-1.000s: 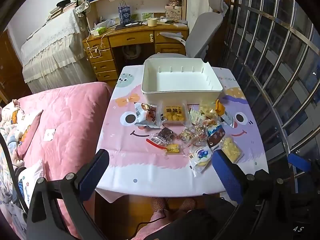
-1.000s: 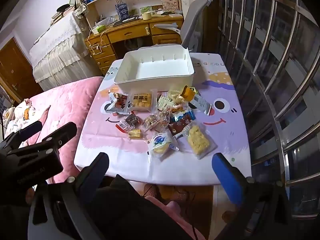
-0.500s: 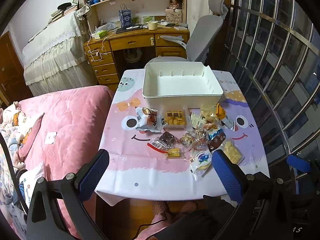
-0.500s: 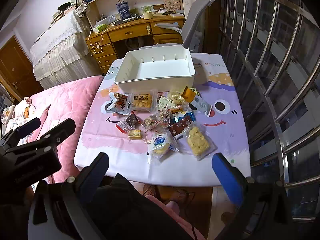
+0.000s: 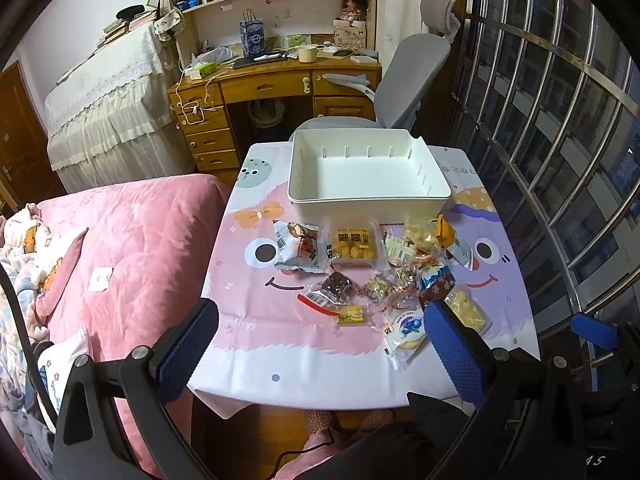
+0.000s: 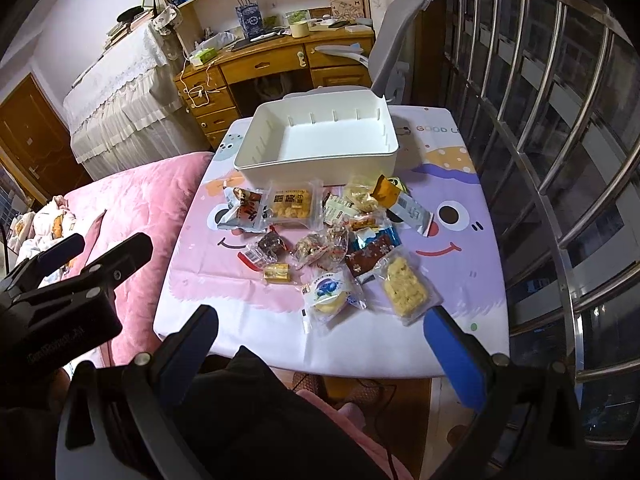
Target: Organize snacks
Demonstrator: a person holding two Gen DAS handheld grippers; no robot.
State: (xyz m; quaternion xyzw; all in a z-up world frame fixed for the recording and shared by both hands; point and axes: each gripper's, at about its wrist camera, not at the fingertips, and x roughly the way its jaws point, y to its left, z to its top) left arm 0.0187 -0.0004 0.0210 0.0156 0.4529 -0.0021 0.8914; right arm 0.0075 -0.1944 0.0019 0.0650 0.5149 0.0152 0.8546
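Snacks: a loose cluster of wrapped packets (image 6: 320,236) lies on the table, near the middle, just on the near side of the bin; some overlap each other.
Blueberry packet: a clear wrapper with a round blue label (image 6: 331,295) sits at the near edge of the cluster; also seen in the left view (image 5: 406,330).
Yellow crisp cake: a clear packet of pale yellow pieces (image 6: 404,287) lies just right of the blueberry packet.
Small gold bar: a little gold-wrapped piece (image 6: 277,273) lies to the left of the blueberry packet.
Tray of biscuits: a clear packet with a black-lettered label (image 6: 292,205) lies against the near wall of the bin, with a grey and red packet (image 6: 244,210) touching its left side.
Bin: a white rectangular storage bin (image 6: 316,162) stands at the far half of the table, upright, nothing inside it.
Table: covered by a pink and purple cartoon-face cloth (image 6: 224,280).
Right gripper: (image 6: 320,344) hangs off the near edge of the table, blue-padded fingers wide apart, holding nothing.
Left gripper: (image 5: 320,344) hangs likewise at the near edge, fingers spread wide, holding nothing; its black body shows at the left of the right view (image 6: 60,280).
Surroundings: a pink quilted bed (image 5: 132,240) on the left, a wooden desk (image 5: 276,88) and grey office chair (image 5: 408,80) beyond the table, metal window bars (image 6: 560,160) on the right.
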